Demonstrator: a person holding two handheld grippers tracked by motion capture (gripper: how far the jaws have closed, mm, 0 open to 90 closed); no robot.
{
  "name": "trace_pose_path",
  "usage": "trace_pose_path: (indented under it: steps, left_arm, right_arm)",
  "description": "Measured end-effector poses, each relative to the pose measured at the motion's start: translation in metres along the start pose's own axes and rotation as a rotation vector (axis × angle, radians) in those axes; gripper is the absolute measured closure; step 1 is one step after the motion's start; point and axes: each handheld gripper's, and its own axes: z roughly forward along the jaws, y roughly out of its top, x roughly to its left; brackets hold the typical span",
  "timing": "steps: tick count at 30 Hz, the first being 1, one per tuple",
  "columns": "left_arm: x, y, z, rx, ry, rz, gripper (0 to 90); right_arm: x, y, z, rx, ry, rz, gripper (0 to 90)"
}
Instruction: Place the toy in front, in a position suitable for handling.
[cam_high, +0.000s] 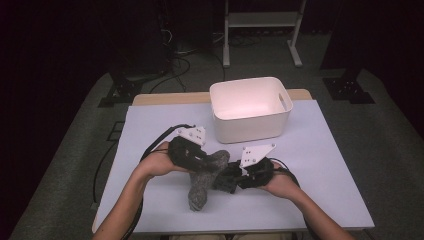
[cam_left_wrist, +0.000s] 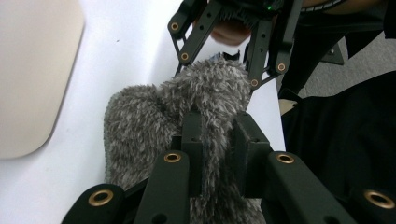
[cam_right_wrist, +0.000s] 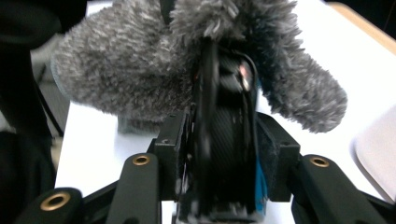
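- Left gripper (cam_left_wrist: 218, 140): jaws clenched on a fold of grey fuzzy sock (cam_left_wrist: 163, 116), which hangs just above the white table (cam_high: 320, 165).
- Right gripper (cam_right_wrist: 219, 154): clamped on a slim black object inside the sock; advisably keep the sock mouth held steady.
- White plastic bin (cam_high: 250, 122): smooth, rounded, farther back.
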Motion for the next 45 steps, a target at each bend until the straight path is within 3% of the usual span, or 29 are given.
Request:
trace_pose_path:
  steps: [4,7,10,12,18,20,32,37,45]
  left_arm:
    - [0.002,0.005,0.011,0.014,-0.003,0.003,76.7]
    - [0.001,0.007,0.023,0.024,-0.033,0.009,76.6]
    - [0.001,0.007,0.034,0.055,-0.019,0.014,76.6]
    - [0.003,0.005,0.041,0.071,-0.026,0.011,76.7]
    - [0.006,0.001,0.06,0.105,-0.047,-0.005,76.6]
    - [0.006,-0.001,0.066,0.109,-0.058,-0.008,76.6]
    - [0.009,-0.001,0.075,0.119,-0.058,-0.024,76.5]
    - [0.007,0.006,0.08,0.144,-0.046,0.002,75.8]
    - [0.004,0.014,0.088,0.161,-0.064,0.024,76.0]
  right_arm:
    - [0.004,-0.001,-0.014,0.081,-0.052,-0.028,59.3]
    - [0.006,-0.009,-0.021,0.085,-0.044,-0.028,60.1]
    - [0.005,-0.017,-0.026,0.088,-0.034,-0.011,60.1]
    - [0.003,-0.022,-0.03,0.081,-0.03,0.025,60.3]
    - [0.002,-0.031,-0.04,0.106,-0.048,0.028,60.2]
    - [0.0,-0.034,-0.045,0.092,-0.051,0.042,60.8]
    - [0.0,-0.063,-0.057,0.09,-0.051,0.055,61.3]
    - [-0.001,-0.08,-0.061,0.088,-0.036,0.076,61.4]
    - [-0.001,-0.108,-0.061,0.14,-0.04,0.09,60.3]
